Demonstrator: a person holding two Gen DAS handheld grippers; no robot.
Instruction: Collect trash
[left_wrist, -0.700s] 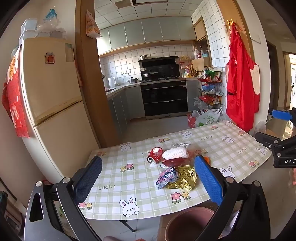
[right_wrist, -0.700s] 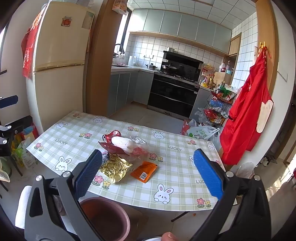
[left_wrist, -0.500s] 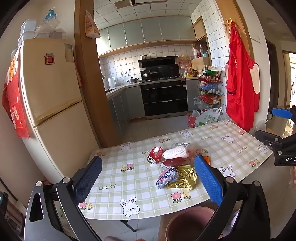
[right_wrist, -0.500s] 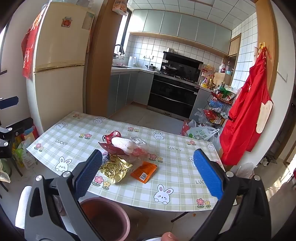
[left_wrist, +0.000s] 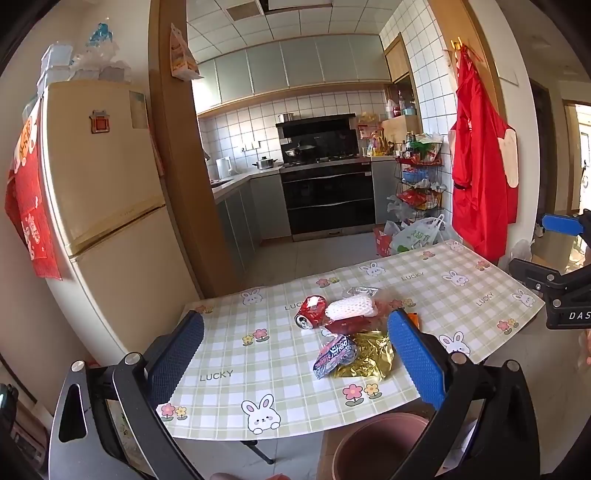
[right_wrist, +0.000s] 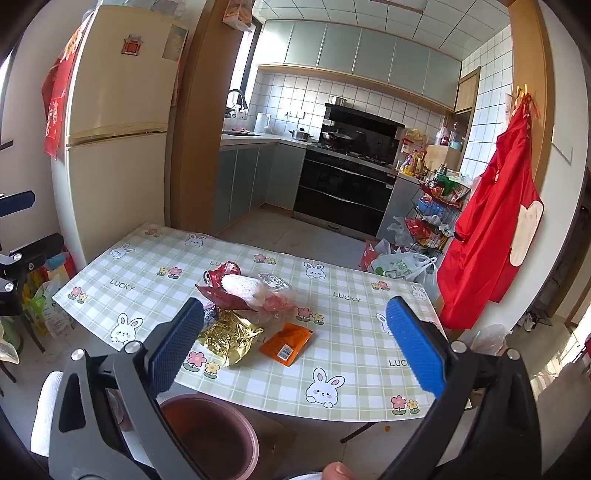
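Note:
A pile of trash lies mid-table: a crushed red can (left_wrist: 311, 311) (right_wrist: 221, 270), a white foam net (left_wrist: 350, 308) (right_wrist: 242, 286), a red wrapper (left_wrist: 345, 325), a pink-blue snack packet (left_wrist: 334, 355), a crumpled gold foil bag (left_wrist: 367, 359) (right_wrist: 229, 336) and an orange sachet (right_wrist: 287, 343). A brown bin (right_wrist: 212, 435) (left_wrist: 376, 445) stands on the floor at the table's near edge. My left gripper (left_wrist: 295, 360) and right gripper (right_wrist: 295, 343) are both open and empty, held above the near edge, short of the pile.
The table (left_wrist: 229, 354) has a green checked bunny cloth. A cream fridge (left_wrist: 103, 206) stands left of it, a red apron (left_wrist: 480, 177) hangs on the right wall, and bags and a wire rack (right_wrist: 436, 221) sit behind the table. The kitchen lies beyond.
Almost nothing. Both grippers stay open and hold their place with only a slight drift; the trash has not moved.

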